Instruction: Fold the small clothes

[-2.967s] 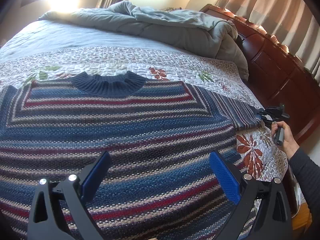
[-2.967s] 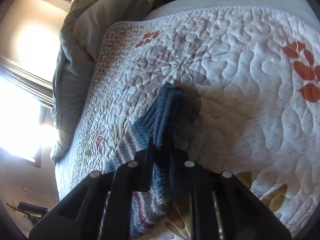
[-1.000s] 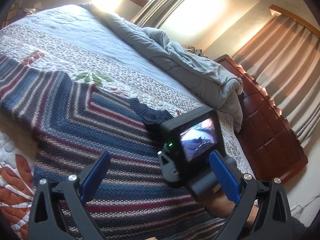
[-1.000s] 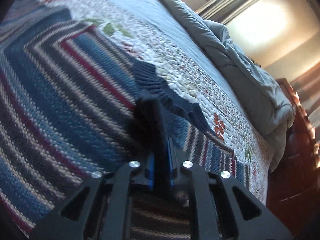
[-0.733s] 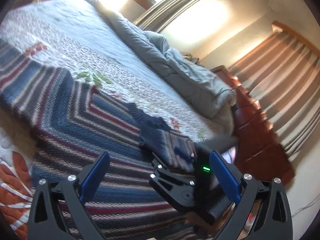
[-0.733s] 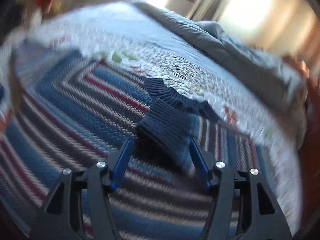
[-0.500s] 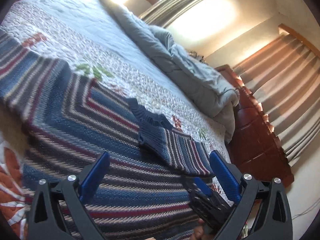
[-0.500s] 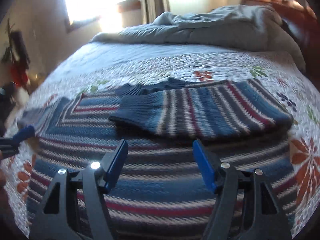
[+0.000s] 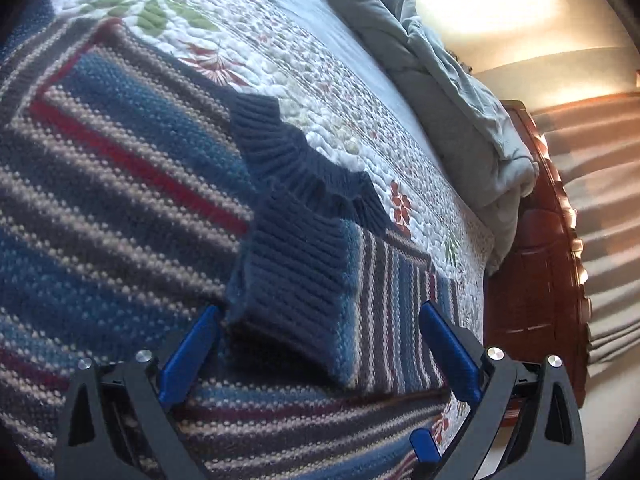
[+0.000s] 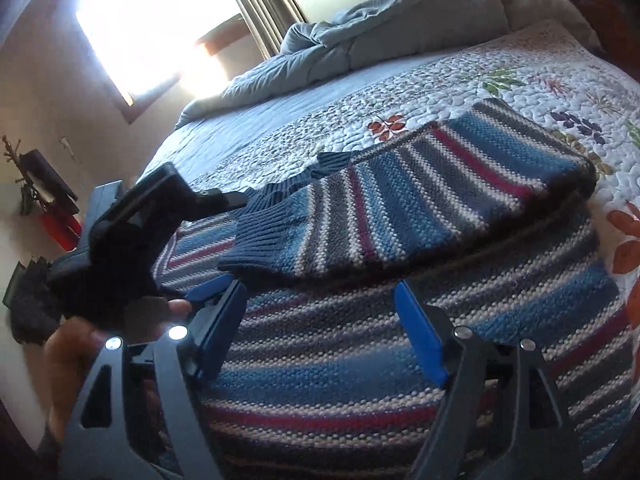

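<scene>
A striped blue, grey and red knit sweater (image 9: 100, 184) lies flat on the quilted bed, also in the right wrist view (image 10: 340, 360). Its right sleeve (image 9: 392, 292) is folded across the chest, the navy ribbed cuff (image 9: 292, 276) lying just below the navy collar (image 9: 288, 156); the sleeve (image 10: 420, 200) and cuff (image 10: 268, 240) show in the right wrist view too. My left gripper (image 9: 320, 344) is open, its jaws either side of the cuff, just above the cloth. My right gripper (image 10: 320, 332) is open and empty over the sweater's lower body. The left gripper's body (image 10: 132, 240) appears at the left of the right wrist view.
A floral white quilt (image 9: 280, 52) covers the bed. A rumpled grey duvet (image 9: 432, 60) is heaped at the head, beside a red-brown wooden headboard (image 9: 540, 264). A bright window (image 10: 152, 28) and curtains stand beyond the bed.
The right gripper carried the sleeve over the sweater's chest, opened and let it go, then drew back. The left gripper moved in low toward the folded cuff.
</scene>
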Demonstrator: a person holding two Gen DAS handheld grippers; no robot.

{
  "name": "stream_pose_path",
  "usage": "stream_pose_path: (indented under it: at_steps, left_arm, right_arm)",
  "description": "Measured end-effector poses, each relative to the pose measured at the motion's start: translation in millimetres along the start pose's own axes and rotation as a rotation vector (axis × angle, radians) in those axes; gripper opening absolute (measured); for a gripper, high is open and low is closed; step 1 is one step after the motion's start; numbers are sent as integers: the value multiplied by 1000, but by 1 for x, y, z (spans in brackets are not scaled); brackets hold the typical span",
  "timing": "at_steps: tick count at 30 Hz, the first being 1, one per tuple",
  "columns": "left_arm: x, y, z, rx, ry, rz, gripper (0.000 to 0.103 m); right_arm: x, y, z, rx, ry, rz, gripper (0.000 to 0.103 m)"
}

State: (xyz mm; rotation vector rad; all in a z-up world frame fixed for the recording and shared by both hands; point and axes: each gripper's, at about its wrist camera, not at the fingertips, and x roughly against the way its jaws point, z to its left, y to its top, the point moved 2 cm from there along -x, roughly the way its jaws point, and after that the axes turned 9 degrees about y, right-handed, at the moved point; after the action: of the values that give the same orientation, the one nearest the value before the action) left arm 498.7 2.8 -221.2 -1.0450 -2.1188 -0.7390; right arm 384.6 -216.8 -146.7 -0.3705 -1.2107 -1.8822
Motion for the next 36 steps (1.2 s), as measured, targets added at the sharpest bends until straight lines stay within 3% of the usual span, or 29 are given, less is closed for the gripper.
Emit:
stream_pose_path:
  at_steps: [2, 4, 6, 9, 12, 14, 26, 36]
  left_arm:
    - [0, 0, -3, -6, 7, -4, 99]
    - [-1, 0, -8, -30, 53, -10, 92]
    - [-1, 1, -14, -82, 124, -23, 62]
    - [-1, 1, -16, -120, 185, -39, 34]
    - [4, 3, -17, -132, 185, -57, 16]
    - [9, 4, -19, -141, 177, -73, 10]
    - [52, 29, -27, -198, 156, -141, 8]
    - [69, 45, 17, -168, 155, -128, 8]
  right_arm:
    - [2, 2, 3, 18, -2, -12, 76]
    - [7, 5, 0, 16, -3, -32, 77]
    - [10, 6, -3, 11, -2, -38, 77]
    - [13, 6, -7, 5, 0, -36, 77]
    - [14, 7, -9, 9, 0, -37, 77]
    - [14, 7, -10, 12, -2, -37, 77]
    - [6, 5, -4, 32, 7, -16, 78]
    - [3, 0, 3, 58, 5, -4, 78]
